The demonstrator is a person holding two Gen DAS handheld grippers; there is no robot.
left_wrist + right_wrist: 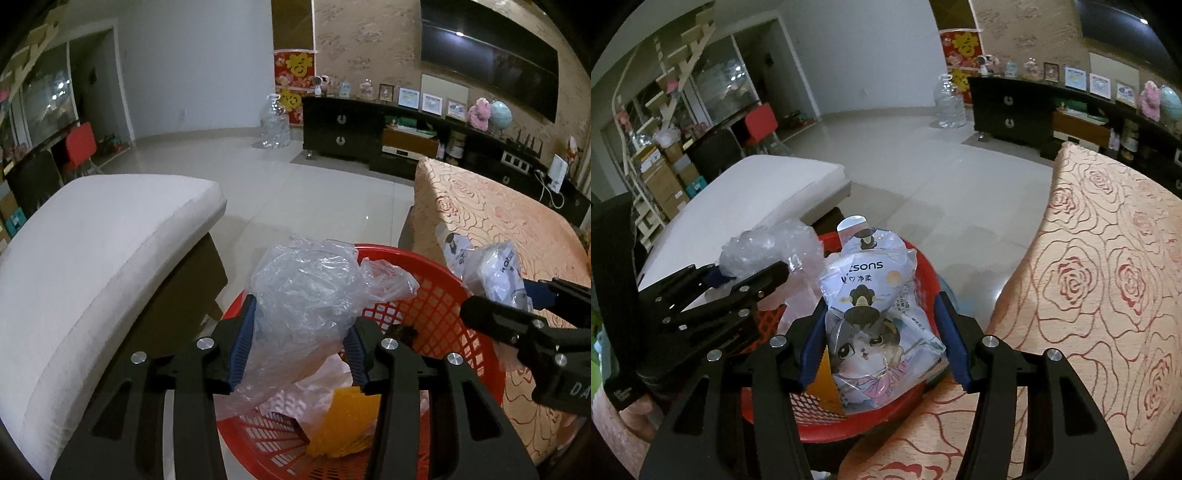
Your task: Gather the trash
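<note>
Dropping stage: left gripper (299,350) clamps clear plastic bag (306,288), right gripper (884,343) clamps tissue packet (875,317) over red basket (436,314); both need releasing.

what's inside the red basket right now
In the basket: a yellow sheet, pale pink plastic and something small and dark. The clear bag and the left gripper hide the rest of the bottom.
</note>
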